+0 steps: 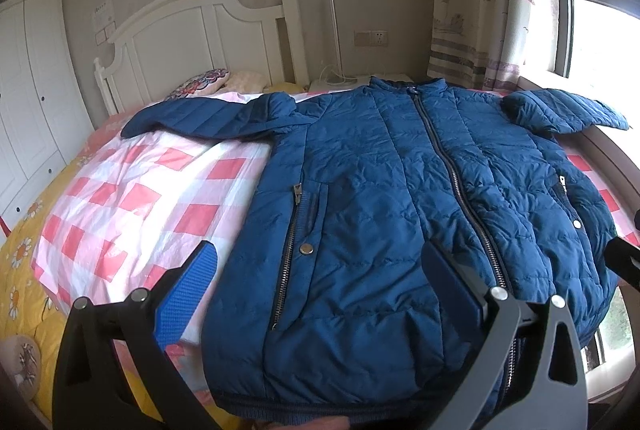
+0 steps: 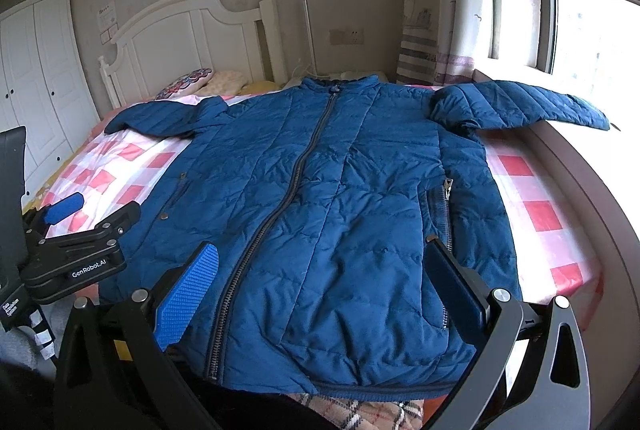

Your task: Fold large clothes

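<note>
A large blue puffer jacket (image 1: 380,170) (image 2: 360,170) lies flat on the bed, front up and zipped, with its hem nearest me. One sleeve (image 1: 192,114) (image 2: 160,118) stretches left over the checked quilt. The other sleeve (image 1: 560,110) (image 2: 520,106) rests on the window sill. My left gripper (image 1: 318,248) (image 2: 108,202) is open above the jacket's lower left part, near the pocket zip. My right gripper (image 2: 320,248) is open above the lower middle, by the main zip. Neither holds any cloth. A black part of the right gripper shows at the left wrist view's right edge.
The pink-and-white checked quilt (image 1: 132,198) covers a yellow flowered bedspread (image 1: 24,254). Behind the bed stand a white headboard (image 1: 192,30), pillows (image 1: 208,82) and a nightstand (image 1: 340,84). A white wardrobe (image 1: 28,90) is on the left. The window sill (image 2: 580,166) and curtain (image 2: 440,10) are on the right.
</note>
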